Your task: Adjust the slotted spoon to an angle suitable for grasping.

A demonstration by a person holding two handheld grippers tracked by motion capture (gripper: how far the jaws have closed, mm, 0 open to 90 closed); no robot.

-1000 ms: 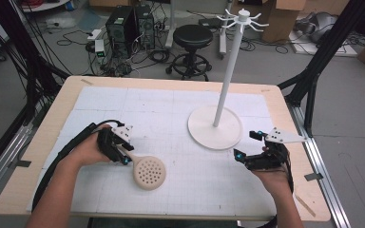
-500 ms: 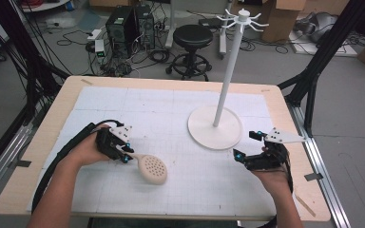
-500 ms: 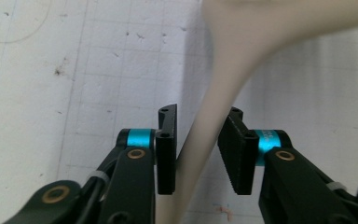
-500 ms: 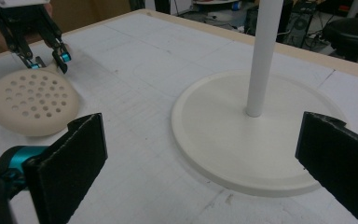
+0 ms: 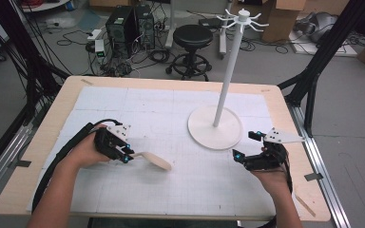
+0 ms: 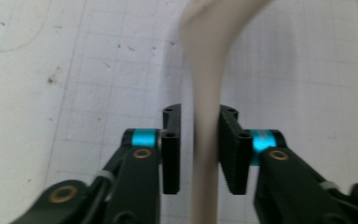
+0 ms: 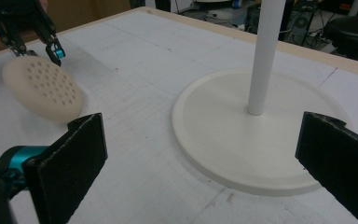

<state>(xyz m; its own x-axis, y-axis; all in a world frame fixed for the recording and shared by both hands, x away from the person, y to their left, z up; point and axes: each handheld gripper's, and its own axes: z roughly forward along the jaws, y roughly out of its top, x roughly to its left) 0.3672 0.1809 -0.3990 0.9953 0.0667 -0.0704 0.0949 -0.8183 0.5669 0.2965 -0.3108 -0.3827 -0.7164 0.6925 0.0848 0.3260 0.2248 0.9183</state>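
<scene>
**Slotted Spoon Held by Its Handle at the Left of the Tabletop**

The cream perforated spoon (image 5: pixel 156 160) lay out from the left gripper (image 5: pixel 126 154), its round holed head tilted on edge above the gridded white mat (image 5: pixel 171 109) in the left front part of the tabletop (image 5: pixel 66 102). In the left gripper view the handle (image 6: pixel 205 140) ran straight up between the two black jaws; the jaws had just eased open a little after closing, and the right pad met the handle while a thin gap showed at the left pad. No brand, label or writing could be read on the spoon, the grippers or the mat; the mat bore only a fine printed grid and a few dark specks.

Well apart to the right, the right gripper (image 5: pixel 247 152) rested near the front right of the mat with its jaws wide apart and nothing between them. Just beyond it stood the white hook stand (image 5: pixel 228 71), its round base (image 5: pixel 204 133) flat on the mat and its pole upright with short arms at the top. The stand stood between the right gripper and the far edge. Behind the tabletop were a black stool (image 5: pixel 194 38), computer towers (image 5: pixel 129 23) and loose cables on the floor.
</scene>
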